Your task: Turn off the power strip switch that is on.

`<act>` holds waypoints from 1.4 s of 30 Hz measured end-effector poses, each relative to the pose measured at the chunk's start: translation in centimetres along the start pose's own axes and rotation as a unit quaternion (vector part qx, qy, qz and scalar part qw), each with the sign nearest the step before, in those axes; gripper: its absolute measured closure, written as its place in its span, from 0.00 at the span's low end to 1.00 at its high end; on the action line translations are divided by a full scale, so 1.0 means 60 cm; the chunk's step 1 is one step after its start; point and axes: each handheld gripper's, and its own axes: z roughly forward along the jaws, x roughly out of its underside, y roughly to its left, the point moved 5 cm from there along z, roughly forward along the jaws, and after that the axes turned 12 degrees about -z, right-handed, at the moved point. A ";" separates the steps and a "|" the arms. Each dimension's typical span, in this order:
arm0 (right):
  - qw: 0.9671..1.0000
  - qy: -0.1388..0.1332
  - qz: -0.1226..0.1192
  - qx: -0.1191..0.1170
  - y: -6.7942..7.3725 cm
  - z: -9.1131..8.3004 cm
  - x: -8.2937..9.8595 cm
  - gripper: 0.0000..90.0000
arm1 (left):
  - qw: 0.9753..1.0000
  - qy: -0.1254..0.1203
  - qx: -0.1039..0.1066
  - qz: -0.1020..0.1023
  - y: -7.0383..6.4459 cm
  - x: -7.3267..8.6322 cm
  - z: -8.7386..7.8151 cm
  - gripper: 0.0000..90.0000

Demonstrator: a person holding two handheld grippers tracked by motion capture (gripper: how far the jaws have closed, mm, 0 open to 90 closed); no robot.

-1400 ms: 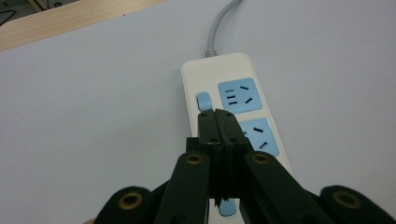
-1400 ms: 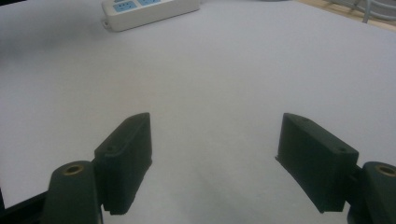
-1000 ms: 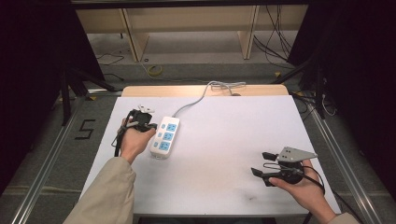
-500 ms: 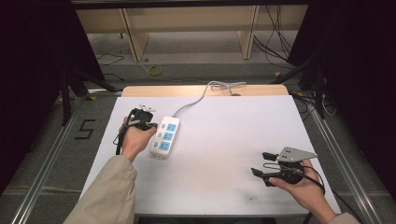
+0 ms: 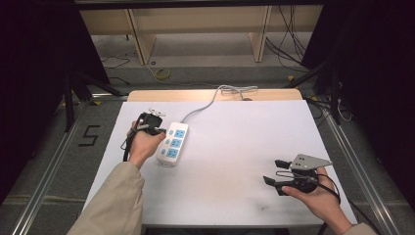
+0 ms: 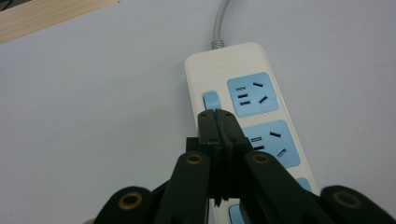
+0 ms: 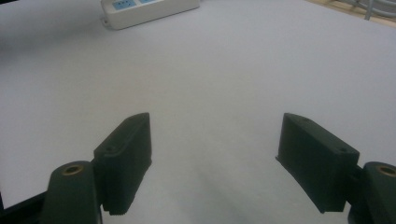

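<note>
Little has moved since the earlier frames: the left gripper is held at the same spot beside the power strip, and the right gripper has kept its place near the table's front right. From the high view the left gripper's tips are largely covered by the hand, so contact cannot be judged there. In the left gripper view the near end of the power strip is cut off by the black jaws, which are pressed flat together with nothing between them; their tips are seen at the near edge of a blue switch, though whether it is touched cannot be told. In the right gripper view the jaws are spread wide over bare tabletop, holding nothing, with the strip far off at the top edge. The strip lies on the left half of the white table, its grey cord led to the far edge. Beyond the table, a wooden frame and loose cables on a grey floor are seen, with dark surroundings at both sides.
</note>
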 end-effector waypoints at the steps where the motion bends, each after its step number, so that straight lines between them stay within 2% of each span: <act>1: 1.000 0.000 0.000 0.000 0.000 0.000 0.000 0.29 | 1.000 0.003 0.001 0.002 -0.001 0.000 0.001 1.00; 19: 1.000 0.001 0.003 -0.001 0.001 0.002 -0.001 0.29 | 1.000 0.025 0.004 0.010 -0.006 0.006 0.019 1.00; 23: 1.000 0.001 0.002 0.000 0.000 0.001 0.000 0.29 | 1.000 0.026 0.004 0.005 -0.003 0.007 0.022 1.00; 42: 1.000 0.000 0.003 -0.002 0.000 0.001 0.000 0.29 | 0.999 0.044 0.005 0.008 -0.003 0.010 0.033 1.00</act>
